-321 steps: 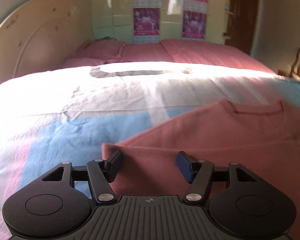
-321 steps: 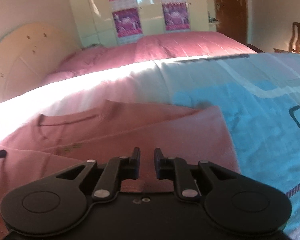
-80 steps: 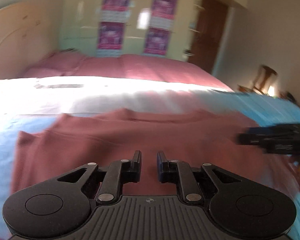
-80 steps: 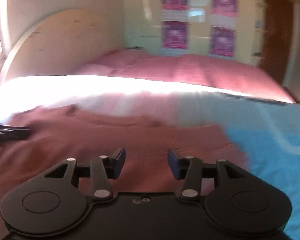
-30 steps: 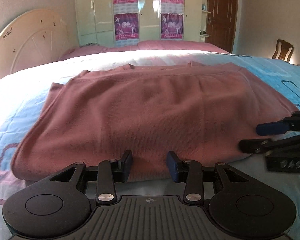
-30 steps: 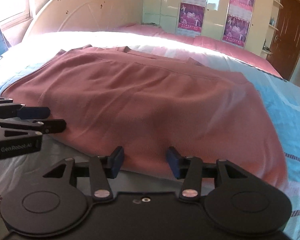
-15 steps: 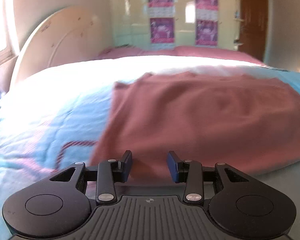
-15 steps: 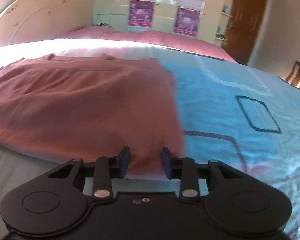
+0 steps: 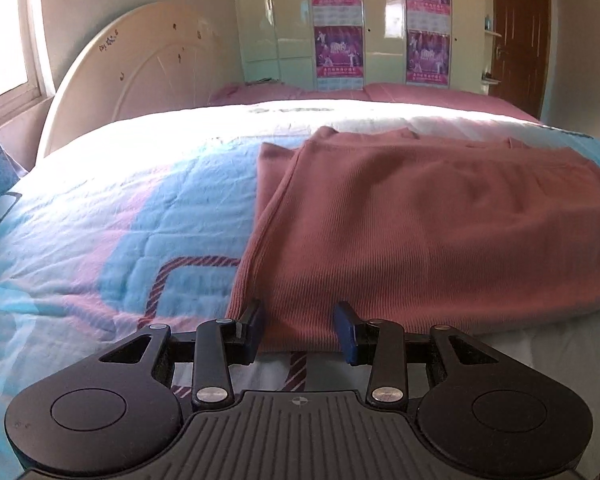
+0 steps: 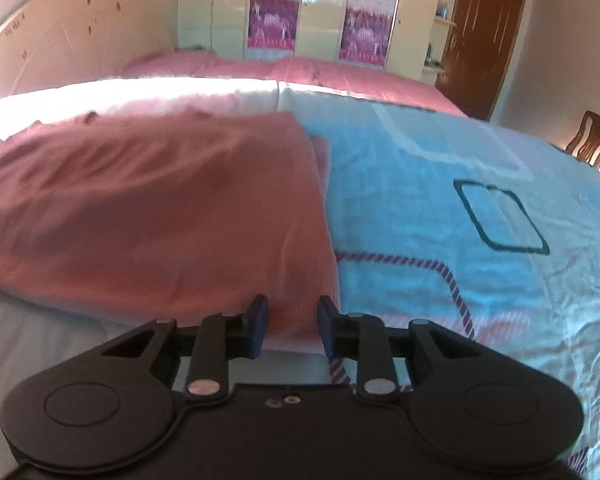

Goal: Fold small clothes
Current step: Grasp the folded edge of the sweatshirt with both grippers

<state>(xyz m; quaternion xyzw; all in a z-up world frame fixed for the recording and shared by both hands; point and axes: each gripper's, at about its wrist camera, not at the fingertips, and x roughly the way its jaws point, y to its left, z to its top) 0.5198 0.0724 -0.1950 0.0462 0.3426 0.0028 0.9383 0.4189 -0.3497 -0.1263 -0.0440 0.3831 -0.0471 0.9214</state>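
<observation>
**Both grippers at the near corners of the folded pink garment**

The left gripper [image 9: 300, 330] points down at the near left corner of the folded pink garment [image 9: 440, 216]. Its blue-padded fingers [image 9: 255, 330] stand apart, one on each side of the corner; the cloth edge lies between them, and no pad visibly presses on it, so the gripper reads as released.

The right gripper [image 10: 290, 330] sits at the garment's [image 10: 152, 216] near right corner. Its jaws have just been closing, with the hem between them. A strip of fabric shows in the narrowed gap; whether the pads already pinch it I cannot tell.

The garment lies flat on the bedspread [image 9: 112, 216], folded into a wide rectangle with doubled layers visible along its left edge. The bedspread is light blue, pink and white, with dark striped lines and a dark outlined square [image 10: 500, 216] well to the right of the garment. Beyond it lies a pink cover [image 10: 320, 74], a cream headboard [image 9: 140, 68], a pale wardrobe with purple posters [image 9: 340, 52], a brown door [image 10: 484, 36] and a wooden chair [image 10: 590, 136].
</observation>
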